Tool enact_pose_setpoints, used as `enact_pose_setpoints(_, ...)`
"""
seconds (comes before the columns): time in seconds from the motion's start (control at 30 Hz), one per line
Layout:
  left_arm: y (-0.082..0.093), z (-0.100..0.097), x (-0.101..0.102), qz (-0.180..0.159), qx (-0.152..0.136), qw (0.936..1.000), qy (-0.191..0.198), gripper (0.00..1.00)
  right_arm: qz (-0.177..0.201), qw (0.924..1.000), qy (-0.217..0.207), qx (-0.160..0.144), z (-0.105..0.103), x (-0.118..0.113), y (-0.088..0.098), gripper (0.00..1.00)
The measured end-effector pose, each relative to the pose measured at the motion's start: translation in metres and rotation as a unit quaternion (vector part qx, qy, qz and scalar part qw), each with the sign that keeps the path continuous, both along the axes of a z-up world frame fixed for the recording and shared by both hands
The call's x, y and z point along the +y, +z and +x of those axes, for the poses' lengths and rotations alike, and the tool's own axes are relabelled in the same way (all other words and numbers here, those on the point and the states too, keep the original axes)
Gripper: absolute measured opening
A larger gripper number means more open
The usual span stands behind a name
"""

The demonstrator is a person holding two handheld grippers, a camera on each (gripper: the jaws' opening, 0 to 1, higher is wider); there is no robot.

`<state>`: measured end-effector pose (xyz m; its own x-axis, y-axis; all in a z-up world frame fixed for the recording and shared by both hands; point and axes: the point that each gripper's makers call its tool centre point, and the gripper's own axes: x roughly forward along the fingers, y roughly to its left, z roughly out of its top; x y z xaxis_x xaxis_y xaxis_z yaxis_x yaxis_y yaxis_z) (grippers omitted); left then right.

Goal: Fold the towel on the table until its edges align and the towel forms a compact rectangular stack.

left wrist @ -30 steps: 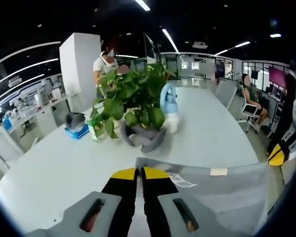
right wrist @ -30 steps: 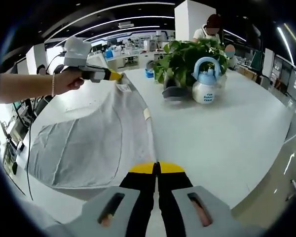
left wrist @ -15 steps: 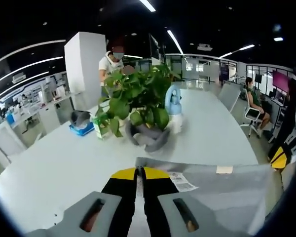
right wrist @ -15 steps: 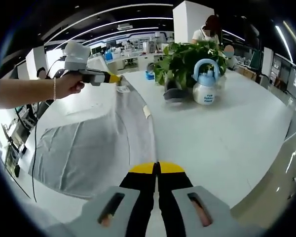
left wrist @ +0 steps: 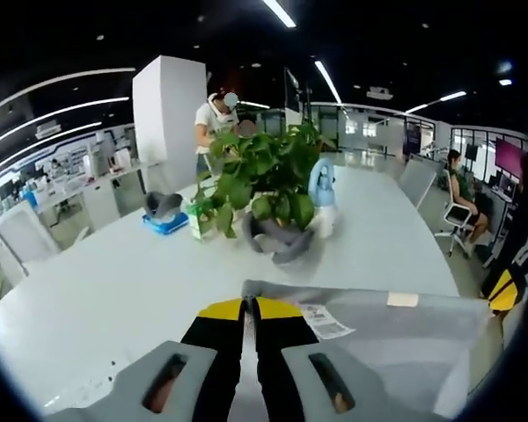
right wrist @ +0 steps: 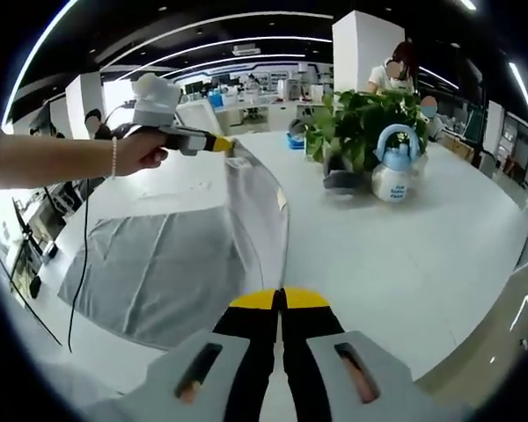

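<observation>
Both tongs, left gripper (right wrist: 225,144) and right gripper (right wrist: 280,300), are pinching the towel (right wrist: 185,255) edge aloft; uneven pull risks skewing the fold.

Left tool (left wrist: 249,303), lower centre of the left gripper view: yellow-tipped jaws pressed together, pinching a towel (left wrist: 396,338) edge. Same tool at upper left of the right gripper view, gripped by a hand (right wrist: 141,151) on a bare, level forearm. Right tool (right wrist: 280,299), lower centre: jaws closed on the towel's other corner.
</observation>
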<state>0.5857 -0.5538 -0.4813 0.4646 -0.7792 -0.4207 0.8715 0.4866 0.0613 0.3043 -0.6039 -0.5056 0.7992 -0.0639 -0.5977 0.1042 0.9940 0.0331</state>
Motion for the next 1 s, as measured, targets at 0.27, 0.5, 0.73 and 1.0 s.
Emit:
enact_pose_setpoints(0.27, -0.003, -0.001, 0.021, -0.014, 0.015, 0.9995, 0.026, 0.04, 0.013, 0.9998, 0.012, -0.002, -0.003, 0.025, 0.002, 0.0)
enact_pose_setpoints(0.5, -0.005, -0.003, 0.039, -0.009, 0.014, 0.9994, 0.031, 0.04, 0.019, 0.9989, 0.041, -0.01, 0.007, 0.052, 0.007, 0.0)
enact_pose_setpoints(0.73, -0.006, -0.001, 0.057, -0.003, 0.012, 0.9992, 0.037, 0.04, 0.02, 0.9971, 0.073, -0.009, 0.009, 0.074, 0.009, 0.0)
enact_pose_setpoints(1.0, -0.004, 0.006, 0.077, -0.002, 0.013, 0.9986, 0.051, 0.04, 0.031, 0.9952, 0.092, -0.011, 0.009, 0.093, 0.011, 0.0)
